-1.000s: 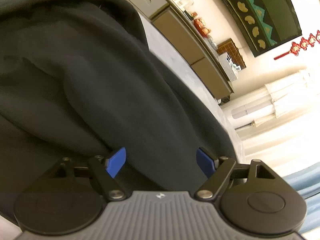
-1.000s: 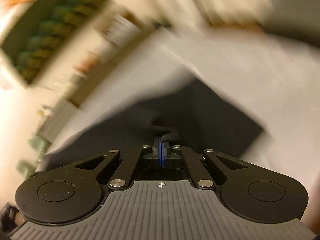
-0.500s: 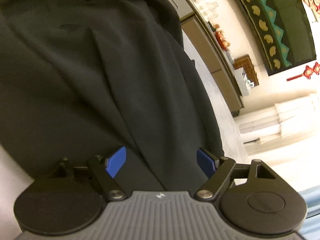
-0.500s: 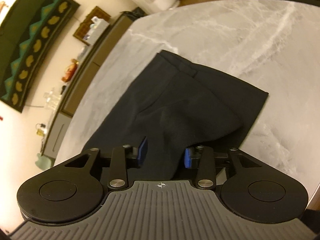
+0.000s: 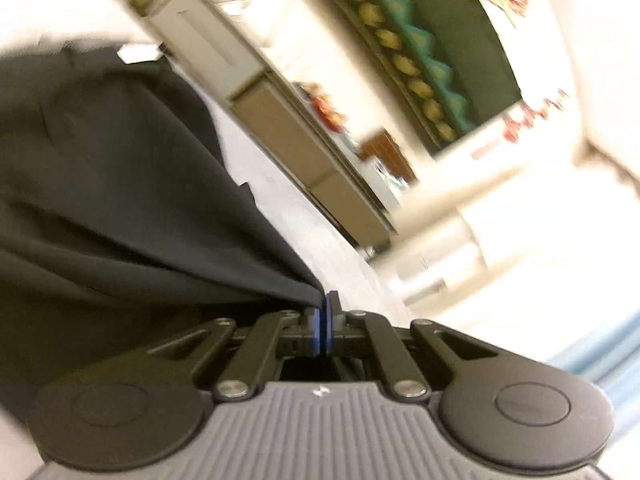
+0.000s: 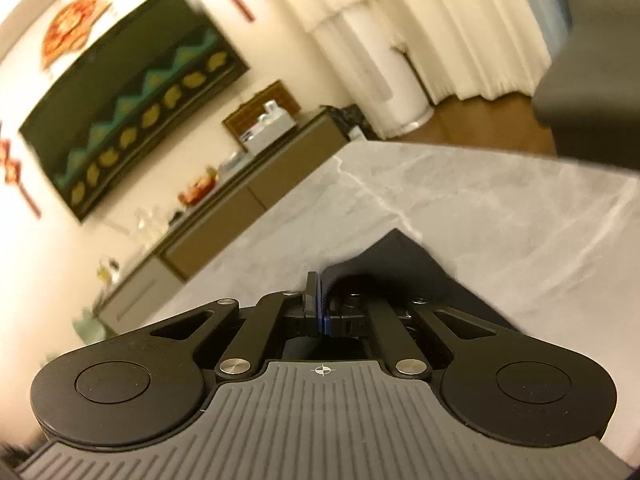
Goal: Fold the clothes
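Lifting both pinched edges of the black garment (image 5: pixel 120 208) together looks like the step in hand. The left gripper (image 5: pixel 322 312) has just snapped closed on a taut corner of the cloth, and the right gripper (image 6: pixel 323 300) has just closed on a dark fold near it. The garment lies on the grey marble table (image 6: pixel 500 216). Raise both hands evenly, keeping the cloth stretched so it folds flat. No container shows clearly; a blurred box (image 6: pixel 266 124) sits on the far sideboard (image 6: pixel 256 200)
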`<state>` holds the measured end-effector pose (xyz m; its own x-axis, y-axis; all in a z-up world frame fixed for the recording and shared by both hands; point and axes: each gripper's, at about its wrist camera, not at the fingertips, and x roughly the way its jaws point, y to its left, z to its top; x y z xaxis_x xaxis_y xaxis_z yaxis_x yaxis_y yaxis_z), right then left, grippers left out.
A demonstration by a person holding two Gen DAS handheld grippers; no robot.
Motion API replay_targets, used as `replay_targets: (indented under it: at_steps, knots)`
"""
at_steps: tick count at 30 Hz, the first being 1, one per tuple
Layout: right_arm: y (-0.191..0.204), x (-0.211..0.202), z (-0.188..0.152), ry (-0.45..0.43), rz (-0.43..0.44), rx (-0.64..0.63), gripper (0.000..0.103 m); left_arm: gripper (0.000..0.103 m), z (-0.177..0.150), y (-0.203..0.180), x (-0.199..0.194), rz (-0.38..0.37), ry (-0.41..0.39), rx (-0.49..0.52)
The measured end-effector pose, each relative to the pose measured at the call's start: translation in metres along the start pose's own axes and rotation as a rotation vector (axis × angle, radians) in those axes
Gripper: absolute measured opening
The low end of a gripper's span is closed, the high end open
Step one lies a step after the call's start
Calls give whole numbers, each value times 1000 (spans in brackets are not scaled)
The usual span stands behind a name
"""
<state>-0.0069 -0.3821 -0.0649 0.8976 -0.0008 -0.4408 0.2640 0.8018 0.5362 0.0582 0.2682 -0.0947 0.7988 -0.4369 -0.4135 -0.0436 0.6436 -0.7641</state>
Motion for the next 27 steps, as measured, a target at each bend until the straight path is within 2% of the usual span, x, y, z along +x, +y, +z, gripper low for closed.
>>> replay_targets:
  at_steps: [1, 4, 8, 11, 13, 14, 16, 18, 19, 21, 22, 24, 25, 26, 27]
  knots:
    - [-10, 1, -6, 47, -35, 19, 0, 3, -7, 4, -5, 9, 31, 15]
    - [-42, 27, -21, 213, -120, 146, 0, 3, -28, 26, 10, 121, 141, 10]
    - [-39, 41, -20, 234, -128, 165, 0, 3, -29, 26, 18, 166, 145, 21]
    - [-37, 42, -19, 227, -178, 147, 0, 3, -30, 26, 22, 187, 149, 21]
    - [-34, 42, -19, 236, -204, 110, 0, 7, -37, 33, 12, 202, 150, 24]
    - [-30, 41, -18, 239, -220, 80, 0, 12, -39, 32, 7, 208, 148, 29]
    - [-23, 35, -16, 230, -274, 23, 10, 25, -40, 30, -7, 202, 132, 45]
    - [-18, 16, -14, 130, -395, -22, 53, 48, -38, 25, -28, 164, 98, 72]
    - [-11, 4, -12, 51, -460, -51, 57, 51, -35, 22, -39, 147, 76, 92]
    - [7, -20, -11, -95, -553, -95, 57, 53, -22, 24, -67, 145, 18, 152]
    - [19, -30, -13, -148, -556, -117, 57, 53, -11, 26, -81, 186, -24, 192]
    - [54, -41, -25, -218, -497, -201, 59, 58, 19, 35, -106, 340, -119, 289]
    - [75, -44, -34, -237, -441, -256, 59, 61, 36, 40, -115, 432, -160, 335]
    - [102, -41, -45, -216, -348, -326, 59, 70, 57, 54, -115, 471, -151, 319]
    - [129, -36, -60, -176, -257, -398, 58, 71, 78, 70, -112, 496, -129, 285]
